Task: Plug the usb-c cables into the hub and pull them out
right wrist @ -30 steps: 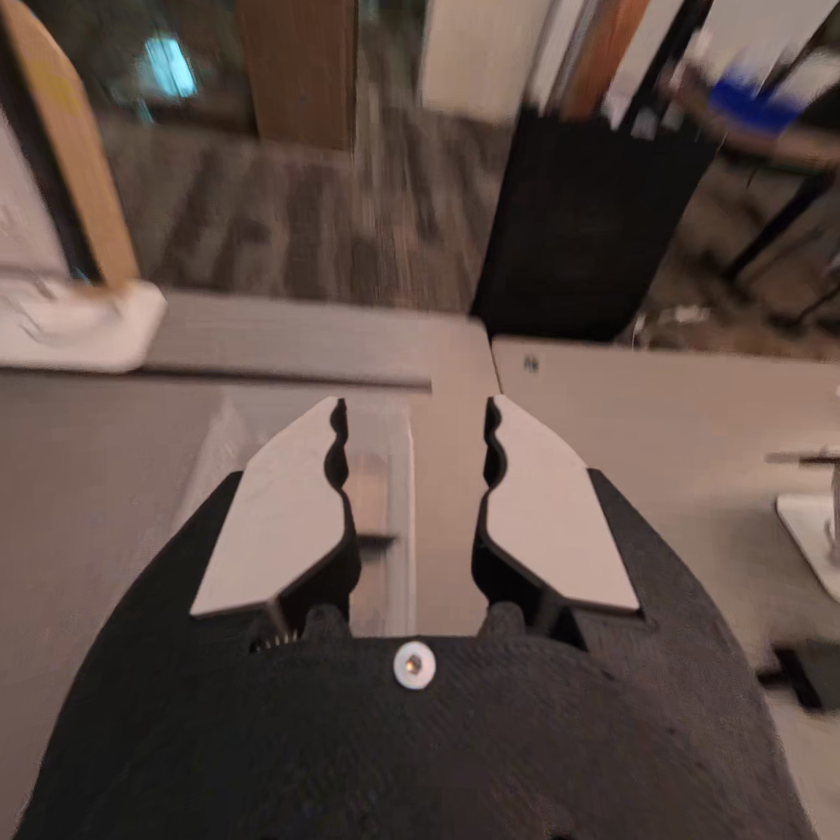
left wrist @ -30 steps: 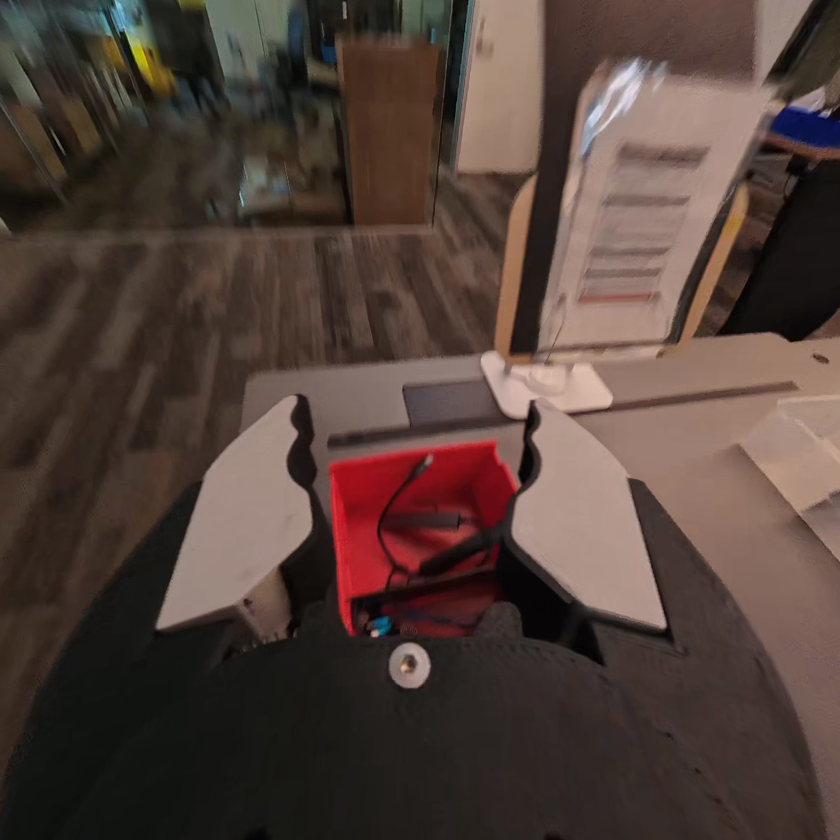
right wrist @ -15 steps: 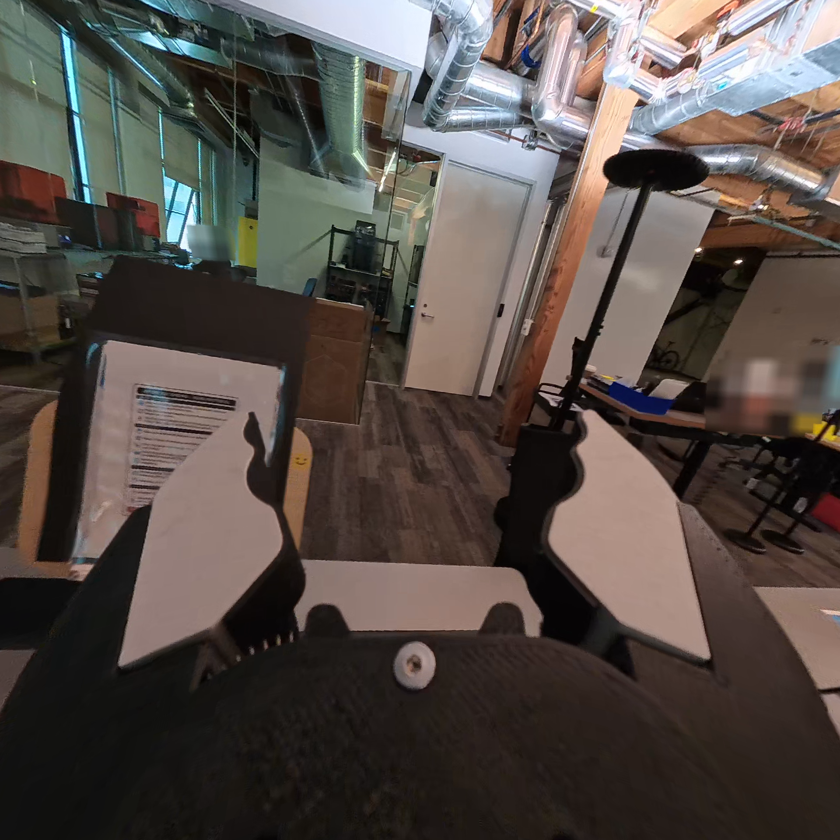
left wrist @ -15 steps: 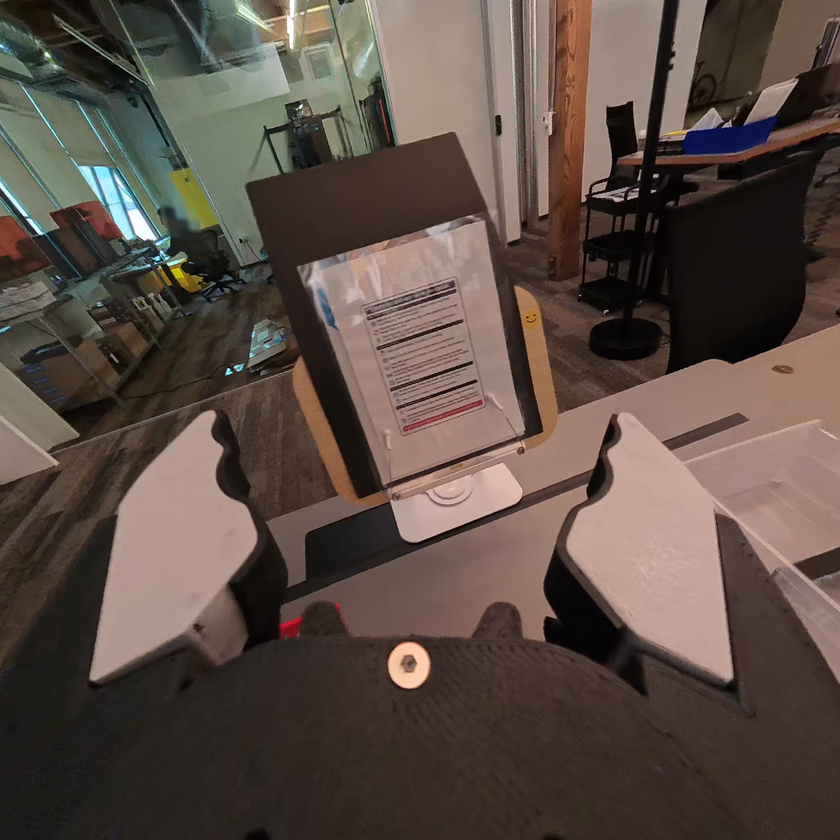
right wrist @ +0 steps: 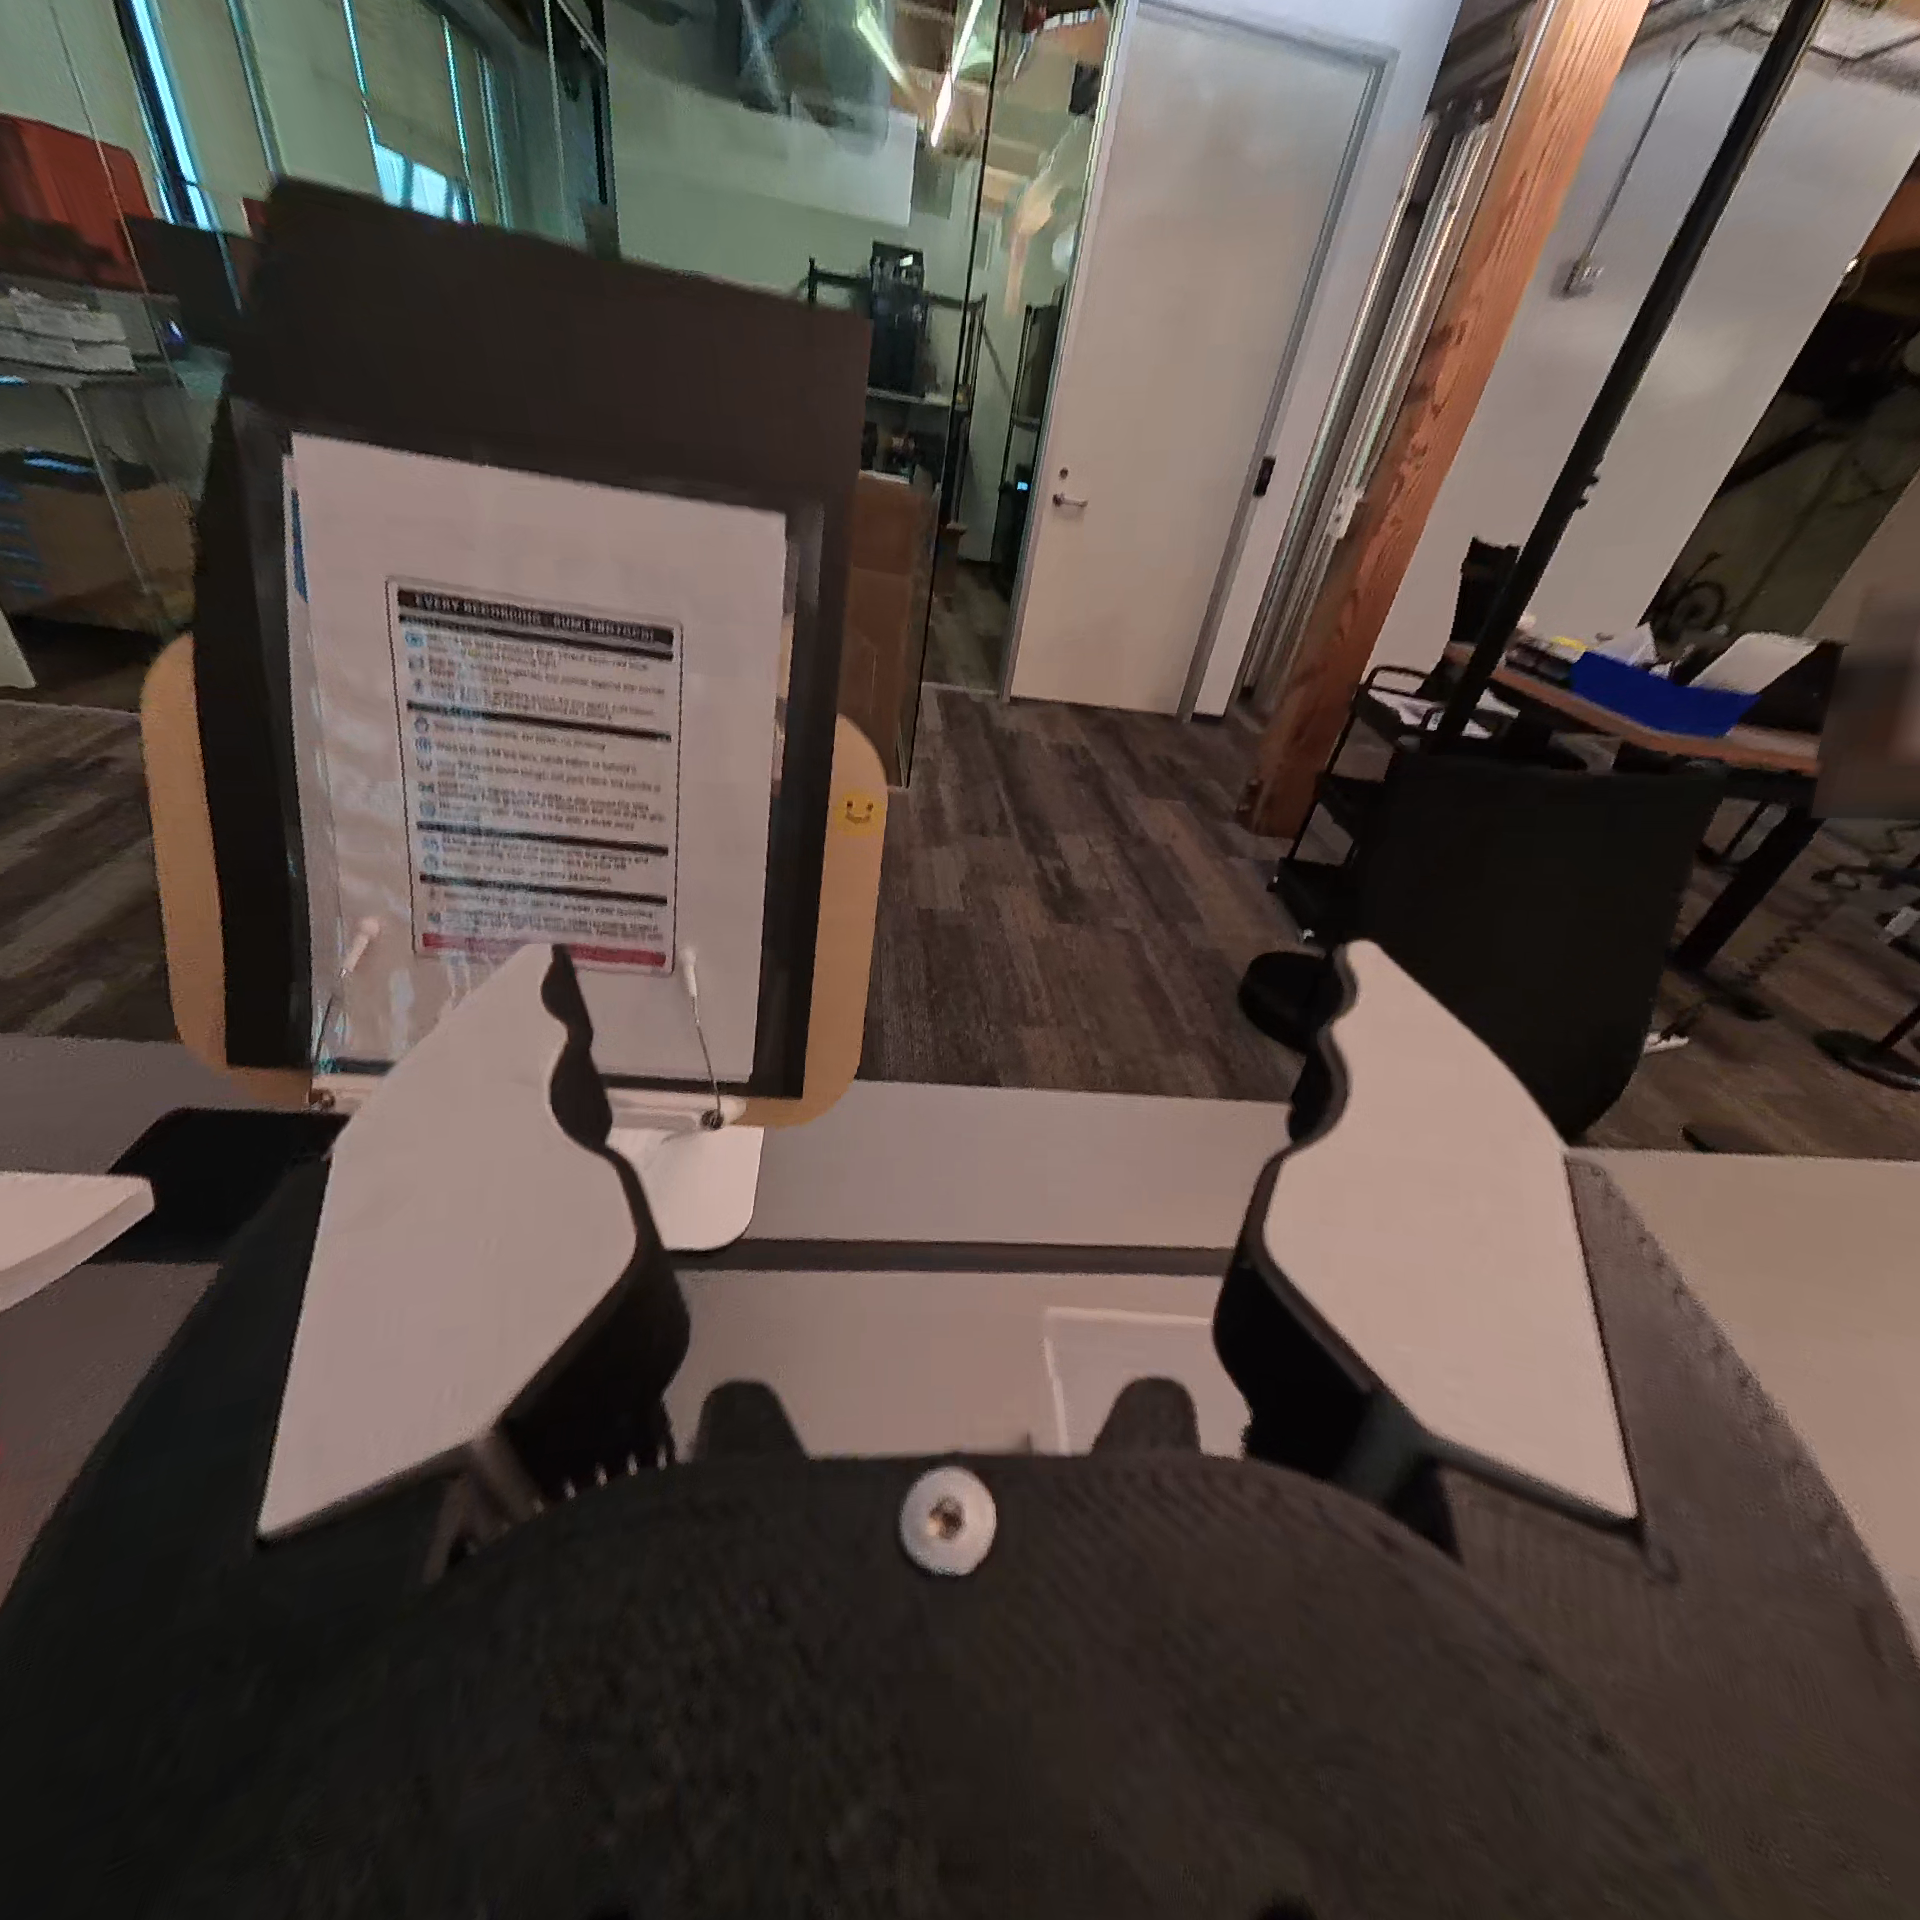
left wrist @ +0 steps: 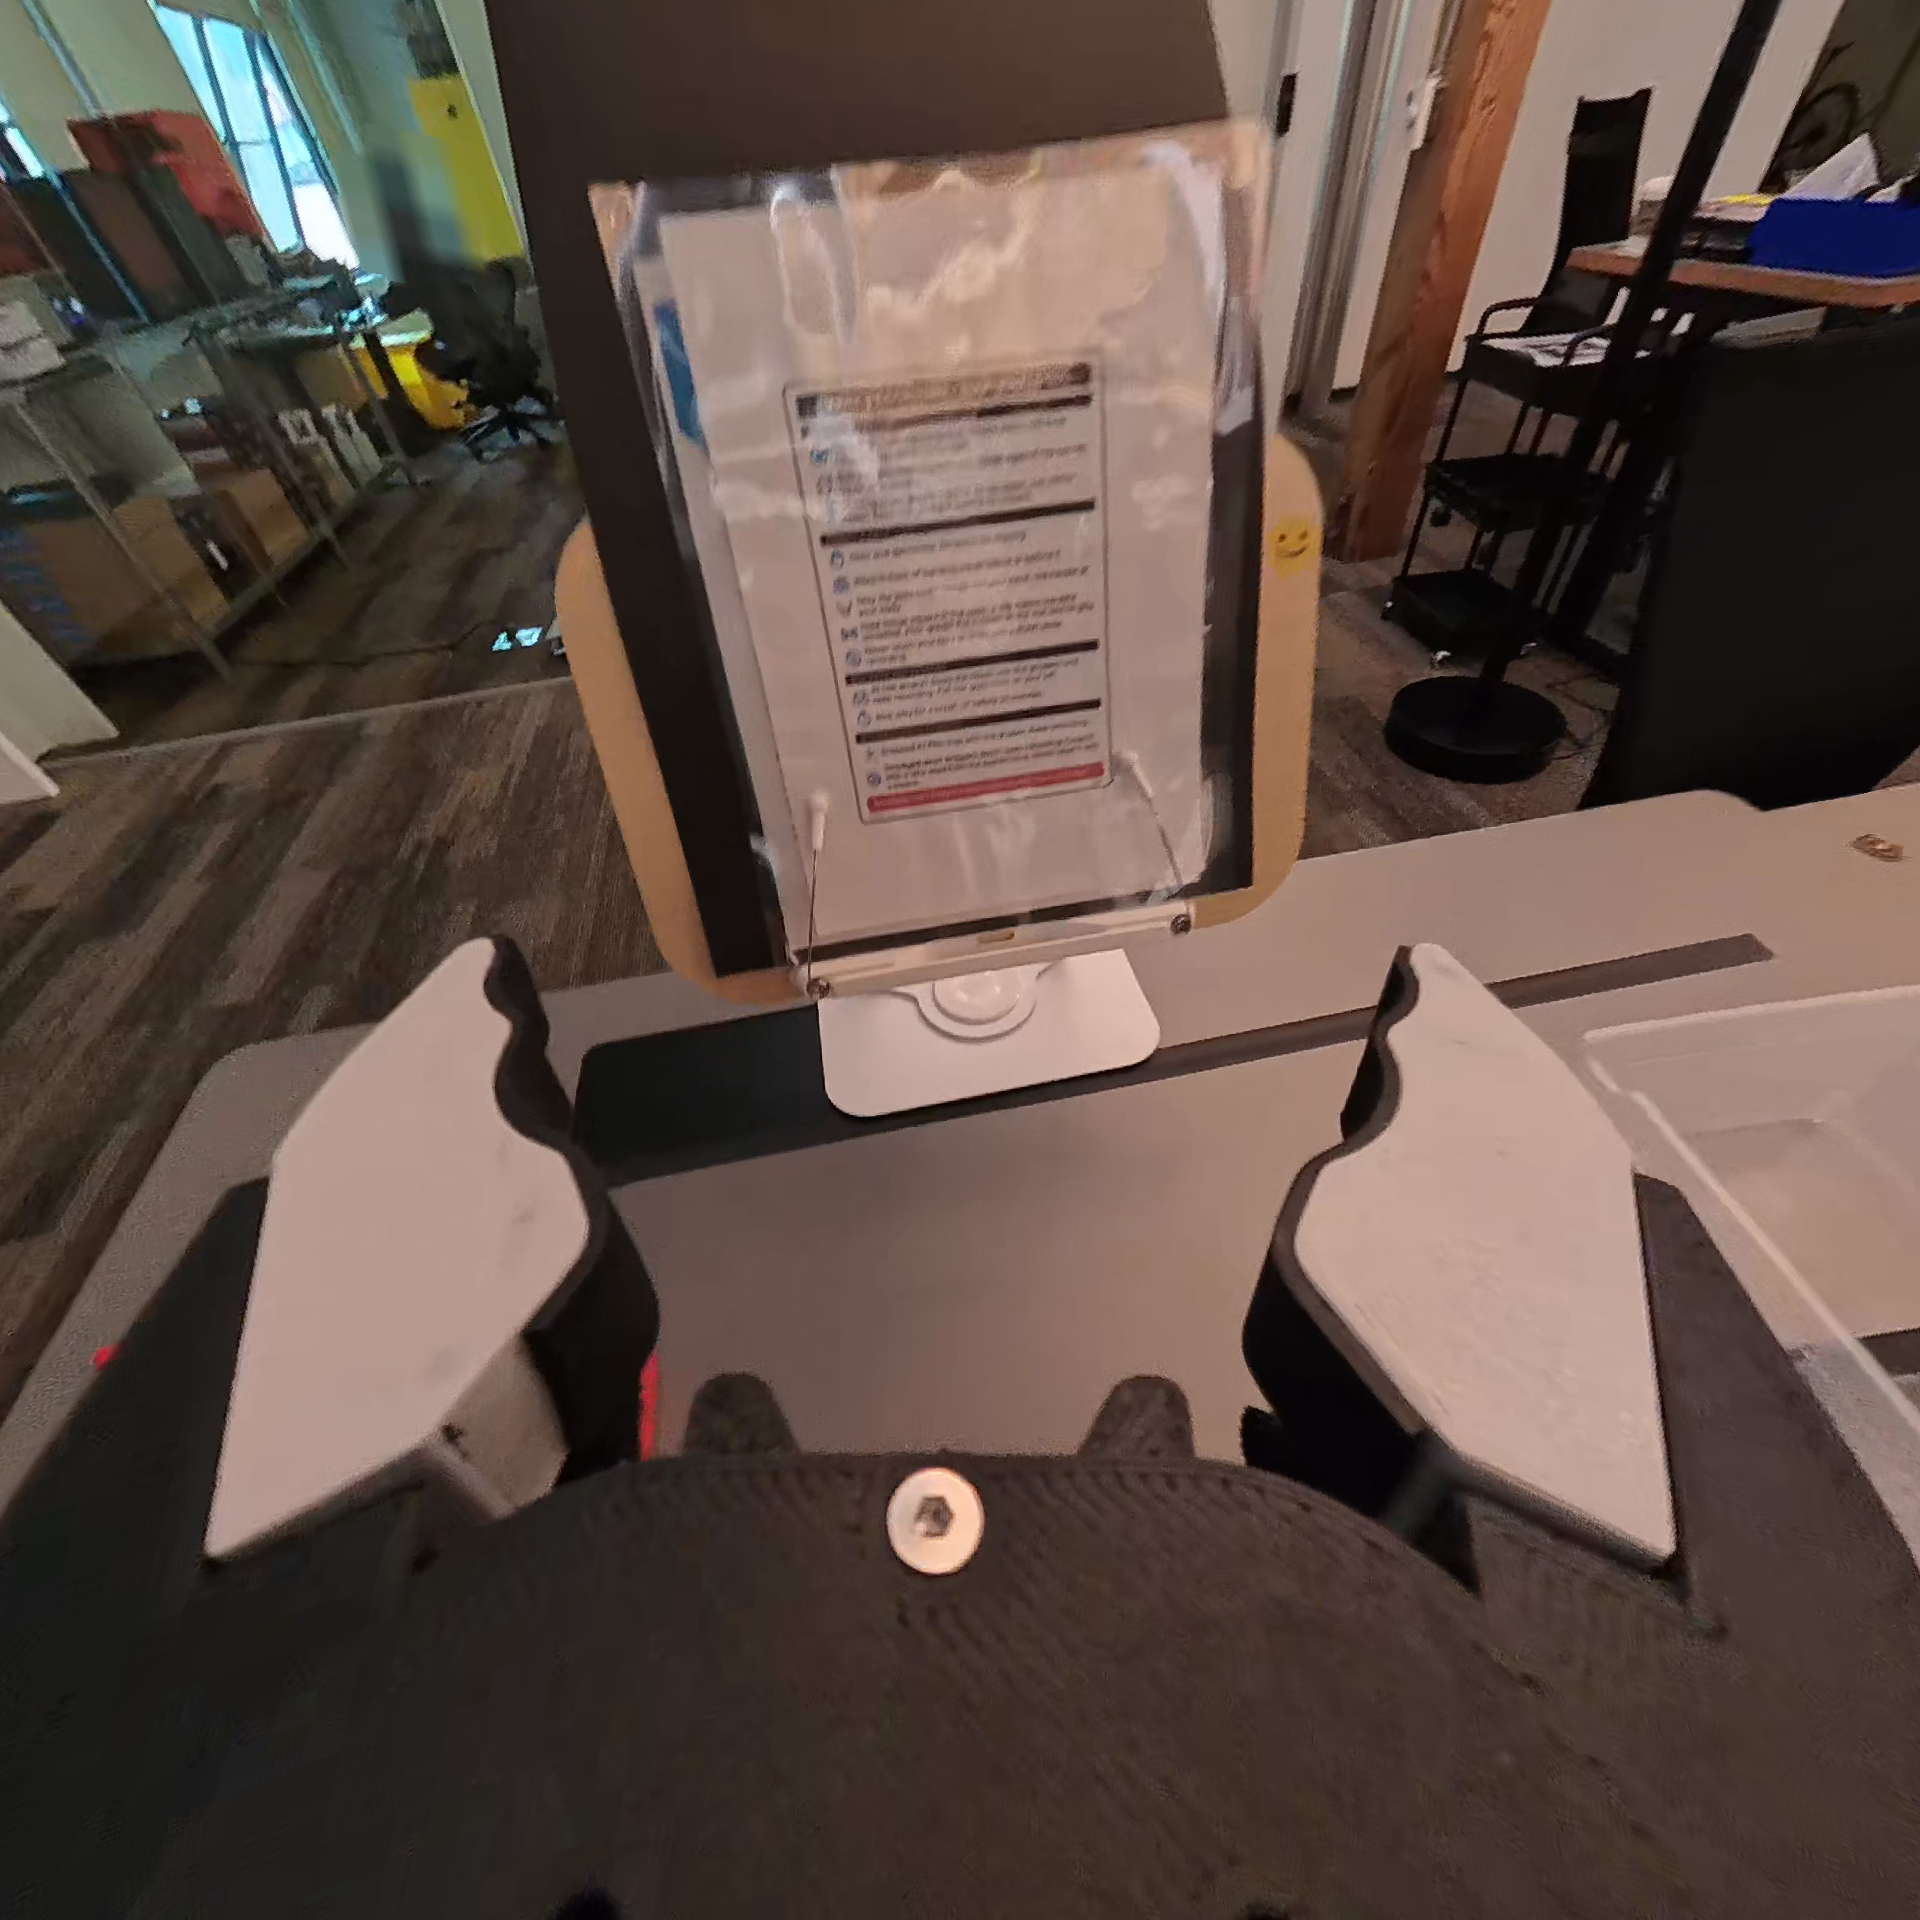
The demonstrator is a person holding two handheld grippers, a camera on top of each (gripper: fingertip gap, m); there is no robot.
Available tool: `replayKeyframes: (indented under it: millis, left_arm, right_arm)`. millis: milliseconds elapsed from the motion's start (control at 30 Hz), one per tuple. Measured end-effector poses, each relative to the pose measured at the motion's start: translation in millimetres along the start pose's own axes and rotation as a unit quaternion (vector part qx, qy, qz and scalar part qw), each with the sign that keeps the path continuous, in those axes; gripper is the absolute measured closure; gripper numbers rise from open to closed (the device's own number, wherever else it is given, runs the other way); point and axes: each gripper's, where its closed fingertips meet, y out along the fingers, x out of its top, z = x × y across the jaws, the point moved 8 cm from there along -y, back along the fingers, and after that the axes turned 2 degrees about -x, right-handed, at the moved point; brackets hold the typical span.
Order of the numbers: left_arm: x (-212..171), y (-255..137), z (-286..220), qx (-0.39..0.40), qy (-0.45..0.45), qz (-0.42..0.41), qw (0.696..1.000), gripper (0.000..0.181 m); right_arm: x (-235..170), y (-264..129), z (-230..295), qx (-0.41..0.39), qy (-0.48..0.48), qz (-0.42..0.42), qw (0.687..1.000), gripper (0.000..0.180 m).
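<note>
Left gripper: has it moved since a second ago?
Yes. The left gripper tilted up and opened; the red bin dropped from between its fingers, and the document stand now sits ahead.

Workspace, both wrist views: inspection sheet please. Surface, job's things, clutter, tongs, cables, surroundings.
Surface: grey table with a dark strip along its far part.
Job's things: hub and usb-c cables not seen; a red sliver shows beside the left tongs' finger, what it is cannot be told.
Clutter: sign holder on a white base; clear tray at right.
Grippers: left tongs open, empty; right tongs open, empty.
Cables: nothing seen.
Surroundings: office floor, wooden post, white door, desk with a blue bin.
</note>
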Motion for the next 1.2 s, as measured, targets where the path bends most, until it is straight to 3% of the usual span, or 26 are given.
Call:
replayKeyframes:
  millis: [367,700,900,1200]
  left_arm:
    - [-105,44,7,0.043,-0.03,0.106,0.993,0.036]
    - [-196,55,-8,0.05,-0.056,0.192,0.979,0.035]
    - [-233,58,-16,0.052,-0.054,0.226,0.971,0.036]
    - [-272,60,-10,0.072,-0.063,0.265,0.96,0.035]
  right_arm:
    - [-102,27,28,0.009,0.03,0.115,0.993,0.05]
    - [-206,33,57,0.02,0.041,0.225,0.973,0.05]
    - [-260,31,75,0.032,0.041,0.279,0.959,0.05]
    - [-306,30,86,0.048,0.051,0.336,0.939,0.049]
